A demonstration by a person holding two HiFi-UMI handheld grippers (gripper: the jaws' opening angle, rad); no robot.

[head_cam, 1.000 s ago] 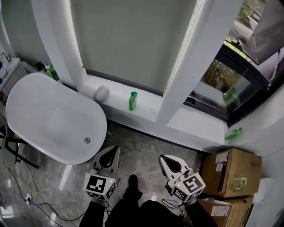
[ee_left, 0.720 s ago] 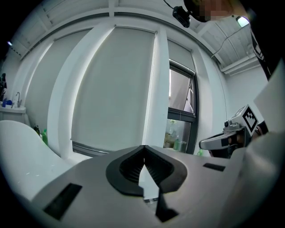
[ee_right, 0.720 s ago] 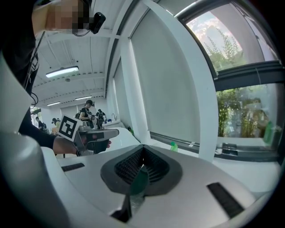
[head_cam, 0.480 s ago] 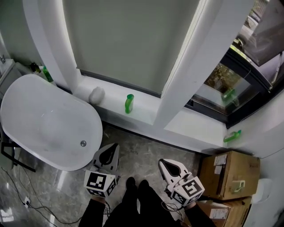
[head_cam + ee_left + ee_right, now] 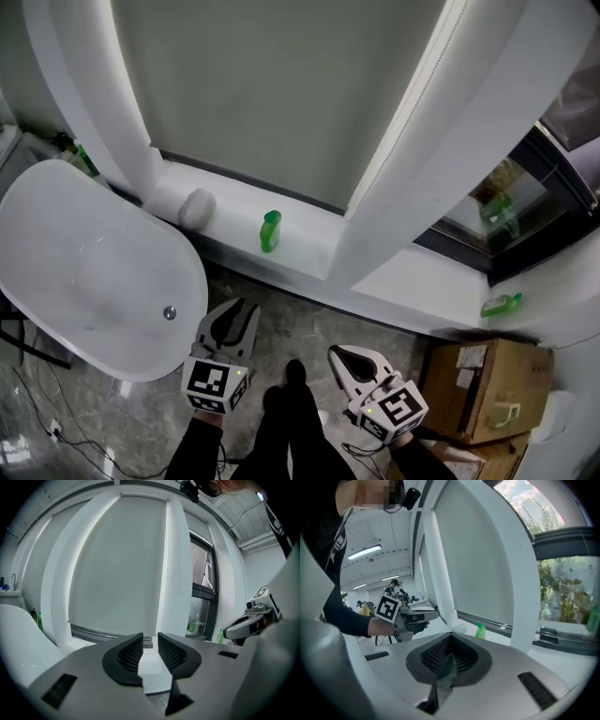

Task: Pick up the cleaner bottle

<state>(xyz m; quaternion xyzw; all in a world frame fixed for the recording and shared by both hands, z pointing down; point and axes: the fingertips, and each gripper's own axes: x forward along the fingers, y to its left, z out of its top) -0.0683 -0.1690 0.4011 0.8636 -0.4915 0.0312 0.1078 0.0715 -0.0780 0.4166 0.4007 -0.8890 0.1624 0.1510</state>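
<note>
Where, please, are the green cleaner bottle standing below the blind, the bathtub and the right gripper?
green cleaner bottle (image 5: 270, 232), head view, the middle of its body.
bathtub (image 5: 89, 267), head view, the bare inside of the basin.
right gripper (image 5: 339, 356), head view, the tips of its closed jaws.

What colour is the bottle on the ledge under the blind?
Green; the head view shows the bottle best.

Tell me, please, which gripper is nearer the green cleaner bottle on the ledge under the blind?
Left. The left gripper, jaws just opening with nothing between, is below-left of the cleaner bottle; the right gripper is lower, off to its right.
</note>
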